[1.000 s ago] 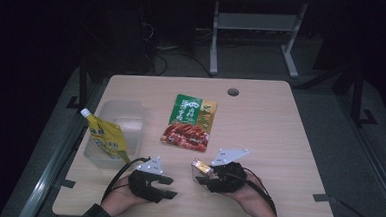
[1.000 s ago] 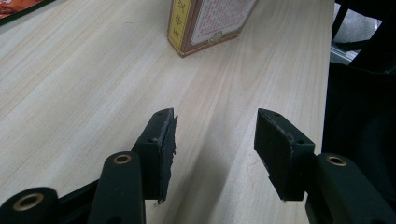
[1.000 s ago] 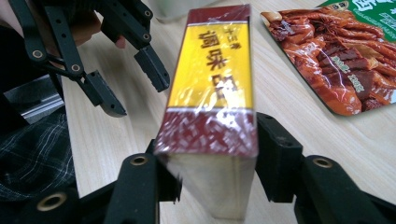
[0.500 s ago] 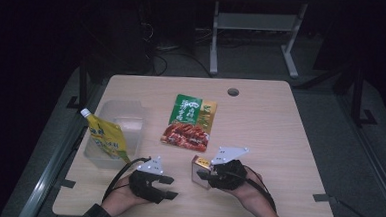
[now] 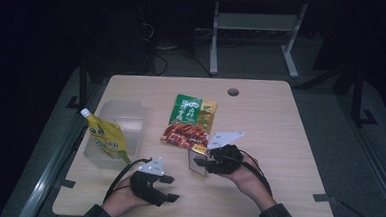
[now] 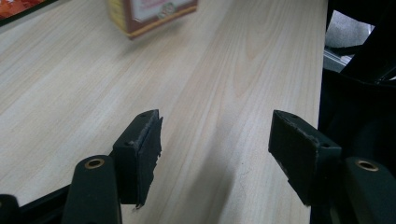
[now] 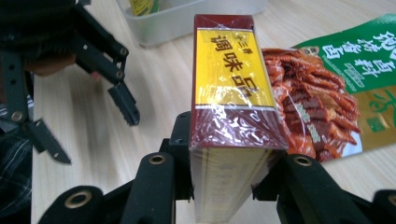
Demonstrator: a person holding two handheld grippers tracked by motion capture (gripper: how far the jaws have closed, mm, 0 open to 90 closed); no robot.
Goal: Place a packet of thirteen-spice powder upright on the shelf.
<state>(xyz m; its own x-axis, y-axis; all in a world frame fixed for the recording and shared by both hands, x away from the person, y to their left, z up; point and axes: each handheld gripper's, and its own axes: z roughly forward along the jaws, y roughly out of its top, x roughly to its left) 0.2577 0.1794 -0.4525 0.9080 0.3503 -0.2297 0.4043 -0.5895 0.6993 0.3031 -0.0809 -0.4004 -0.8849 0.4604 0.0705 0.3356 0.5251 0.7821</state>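
— Gripping the small box (image 7: 231,116) with your right tool (image 7: 224,186), you have both pads clamped on its sides; those jaws have just closed in on it. It stands upright, red and yellow in clear wrap, lifted a little near the middle of the bench's near edge.

— And your left tool (image 6: 215,149)?

— Its jaws stand apart and have just been opening, with only bare bench (image 6: 224,70) between them. You hold it low by the near edge, just left of the box.

— What lies around?

— You have a green and red snack packet (image 5: 190,121) flat just beyond the box, and a clear tub (image 5: 130,115) with a yellow pouch (image 5: 107,139) in it toward the bench's left edge.
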